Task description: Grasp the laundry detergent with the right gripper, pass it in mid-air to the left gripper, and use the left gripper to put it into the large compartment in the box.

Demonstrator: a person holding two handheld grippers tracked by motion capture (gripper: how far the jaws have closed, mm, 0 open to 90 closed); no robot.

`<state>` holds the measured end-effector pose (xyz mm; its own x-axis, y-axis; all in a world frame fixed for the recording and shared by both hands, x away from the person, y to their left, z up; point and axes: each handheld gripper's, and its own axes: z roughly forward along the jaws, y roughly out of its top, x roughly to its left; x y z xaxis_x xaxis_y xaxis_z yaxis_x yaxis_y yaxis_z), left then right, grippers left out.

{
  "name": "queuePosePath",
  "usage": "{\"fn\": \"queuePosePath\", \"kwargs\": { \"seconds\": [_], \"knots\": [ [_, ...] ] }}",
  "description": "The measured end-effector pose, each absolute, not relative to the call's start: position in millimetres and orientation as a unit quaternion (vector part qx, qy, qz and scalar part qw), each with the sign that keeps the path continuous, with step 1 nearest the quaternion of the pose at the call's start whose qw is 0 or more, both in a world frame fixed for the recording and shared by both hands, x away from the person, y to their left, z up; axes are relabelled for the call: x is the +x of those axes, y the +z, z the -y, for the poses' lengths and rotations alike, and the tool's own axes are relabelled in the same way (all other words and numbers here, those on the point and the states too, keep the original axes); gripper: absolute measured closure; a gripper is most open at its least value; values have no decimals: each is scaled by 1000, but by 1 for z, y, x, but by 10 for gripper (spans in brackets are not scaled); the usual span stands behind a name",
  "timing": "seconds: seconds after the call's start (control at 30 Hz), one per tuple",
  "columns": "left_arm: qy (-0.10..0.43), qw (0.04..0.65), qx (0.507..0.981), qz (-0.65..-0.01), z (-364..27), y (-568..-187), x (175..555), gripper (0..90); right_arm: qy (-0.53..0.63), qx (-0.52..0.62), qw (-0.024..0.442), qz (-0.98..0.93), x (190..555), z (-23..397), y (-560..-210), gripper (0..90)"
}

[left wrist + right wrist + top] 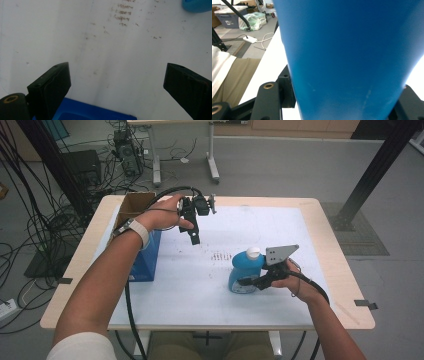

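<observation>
High view: right claw [248, 281] clamps the blue bottle [243, 271] on the worktop [175, 285]; left claw [194, 239] hangs open. Smooth plastic could slip if lifted.

High view looks forward and down over the whole bench [200, 315]. Left gripper view hangs above the bench's white top, catching the blue bottle [197, 5]. Right gripper view sits pressed against that bottle.

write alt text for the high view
A person's right gripper is shut on a blue bottle with a white cap, standing on a white table. The left gripper hangs open near a blue box.
</observation>
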<state>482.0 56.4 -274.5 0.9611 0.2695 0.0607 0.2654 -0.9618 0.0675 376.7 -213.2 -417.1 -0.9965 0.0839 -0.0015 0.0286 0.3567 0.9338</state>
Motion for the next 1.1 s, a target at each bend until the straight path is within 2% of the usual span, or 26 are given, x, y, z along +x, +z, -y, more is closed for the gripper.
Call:
{"fn": "queuePosePath", "kwargs": {
  "seconds": [1.1],
  "knots": [
    [35, 30, 990, -136, -58, -274, 481, 79, 559, 32, 15, -829, 379, 213, -417, 410]
  ]
}}
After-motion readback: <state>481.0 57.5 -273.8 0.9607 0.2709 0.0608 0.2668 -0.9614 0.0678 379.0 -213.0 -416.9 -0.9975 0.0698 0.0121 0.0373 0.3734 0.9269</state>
